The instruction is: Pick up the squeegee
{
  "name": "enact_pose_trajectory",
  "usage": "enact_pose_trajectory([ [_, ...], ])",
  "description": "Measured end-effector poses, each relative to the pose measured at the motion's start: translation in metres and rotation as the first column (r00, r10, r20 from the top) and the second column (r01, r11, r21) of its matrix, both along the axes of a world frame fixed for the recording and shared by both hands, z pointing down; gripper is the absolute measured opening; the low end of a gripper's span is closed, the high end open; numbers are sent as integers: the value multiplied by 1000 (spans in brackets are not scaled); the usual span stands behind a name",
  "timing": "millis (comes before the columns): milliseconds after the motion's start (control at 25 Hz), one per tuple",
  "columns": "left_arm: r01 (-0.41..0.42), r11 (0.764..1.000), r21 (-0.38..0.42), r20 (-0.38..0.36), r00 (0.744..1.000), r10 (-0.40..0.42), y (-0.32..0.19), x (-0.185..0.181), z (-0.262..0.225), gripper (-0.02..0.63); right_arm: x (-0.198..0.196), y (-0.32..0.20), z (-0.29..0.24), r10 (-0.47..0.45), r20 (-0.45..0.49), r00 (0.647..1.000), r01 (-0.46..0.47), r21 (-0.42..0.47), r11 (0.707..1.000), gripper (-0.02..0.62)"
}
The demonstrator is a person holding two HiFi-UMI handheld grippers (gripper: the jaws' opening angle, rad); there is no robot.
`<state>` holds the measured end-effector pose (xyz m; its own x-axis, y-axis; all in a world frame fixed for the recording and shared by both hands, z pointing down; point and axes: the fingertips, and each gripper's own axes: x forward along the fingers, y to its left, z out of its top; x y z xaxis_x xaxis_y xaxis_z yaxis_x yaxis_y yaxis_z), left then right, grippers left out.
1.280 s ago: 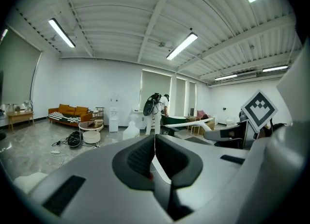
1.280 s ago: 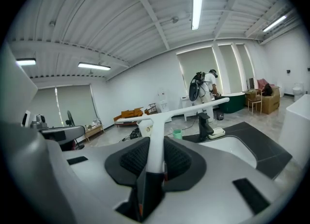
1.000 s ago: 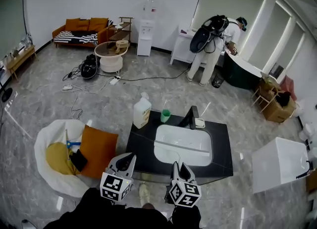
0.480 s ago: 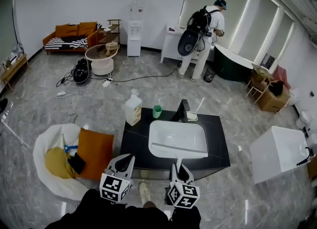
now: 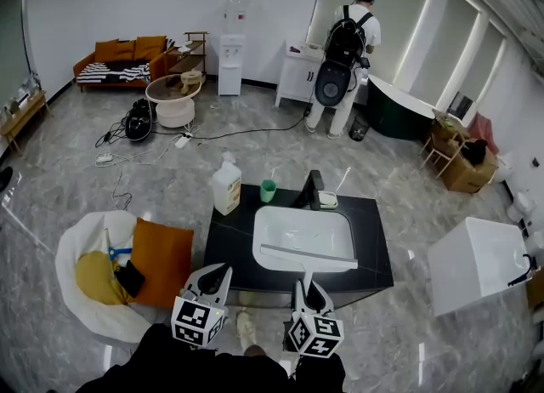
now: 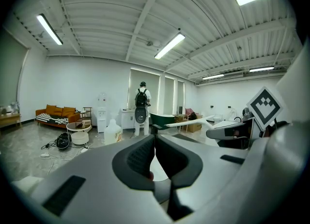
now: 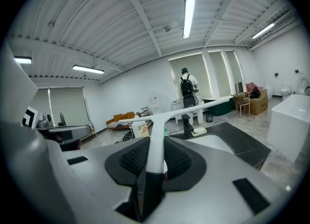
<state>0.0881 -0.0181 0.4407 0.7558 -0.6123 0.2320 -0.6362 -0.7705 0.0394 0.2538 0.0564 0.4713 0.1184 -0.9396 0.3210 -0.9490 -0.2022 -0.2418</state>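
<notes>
The squeegee [image 5: 307, 256] is white and T-shaped; its long blade lies across the near side of the white sink [image 5: 289, 223]. My right gripper [image 5: 307, 286] is shut on its handle, which runs out between the jaws in the right gripper view [image 7: 156, 143] with the blade [image 7: 193, 107] level beyond. My left gripper [image 5: 218, 275] hovers beside it at the counter's near edge. Its jaws meet with nothing between them [image 6: 155, 143]. The squeegee blade [image 6: 189, 123] shows to its right in the left gripper view.
On the black counter [image 5: 378, 255] stand a faucet [image 5: 314, 189], a green cup [image 5: 269, 190], a white jug [image 5: 226, 188] and a soap dish [image 5: 328, 201]. A white chair with an orange cushion [image 5: 166, 260] is at left, a white tub [image 5: 478, 272] at right. A person [image 5: 340, 59] stands far back.
The counter has slid a little left and away in the head view. The squeegee stays in my right gripper. The person at the back has turned to the window.
</notes>
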Motion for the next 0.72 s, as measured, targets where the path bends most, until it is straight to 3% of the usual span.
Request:
enact_pose_trajectory([
  [720,4,1000,-6,-4,1000,-4,-4,-2,3,26,-4,-6,-2,-14,-5,1000,14,4,1000,103],
])
